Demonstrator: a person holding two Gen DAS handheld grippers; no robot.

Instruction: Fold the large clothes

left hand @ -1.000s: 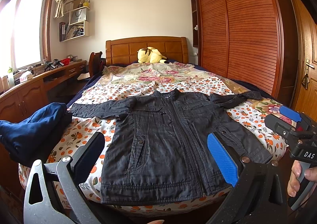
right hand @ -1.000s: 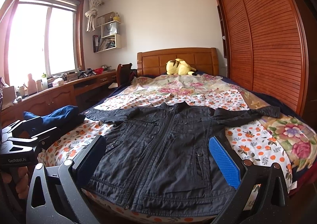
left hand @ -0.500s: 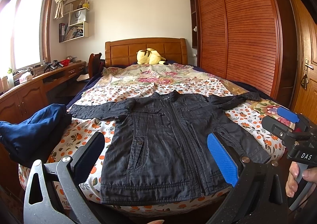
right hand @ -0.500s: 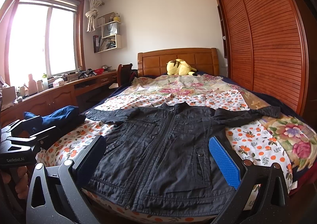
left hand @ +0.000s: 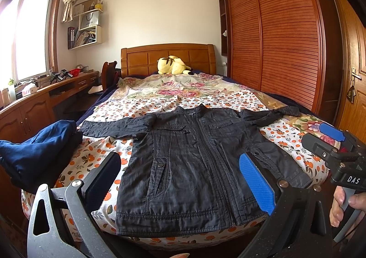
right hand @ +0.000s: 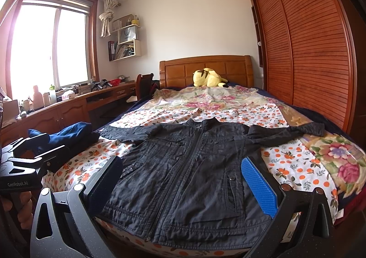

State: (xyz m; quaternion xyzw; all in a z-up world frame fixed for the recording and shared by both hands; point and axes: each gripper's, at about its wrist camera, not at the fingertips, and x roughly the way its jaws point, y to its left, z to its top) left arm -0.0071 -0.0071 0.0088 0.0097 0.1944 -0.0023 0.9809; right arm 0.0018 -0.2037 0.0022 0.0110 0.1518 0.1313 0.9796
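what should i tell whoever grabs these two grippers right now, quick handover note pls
Left gripper: open, holding nothing, above the near edge of the bed.
Right gripper: open, holding nothing, also at the near edge.
Black jacket: flat on the bed, front up, zipped, both sleeves spread out sideways, hem toward you.
Blue garment: bunched at the bed's left edge, apart from the jacket.
Done: jacket laid out; no fold visible.
Left: all the folding. Probably bring the sleeves in first, then fold the body.
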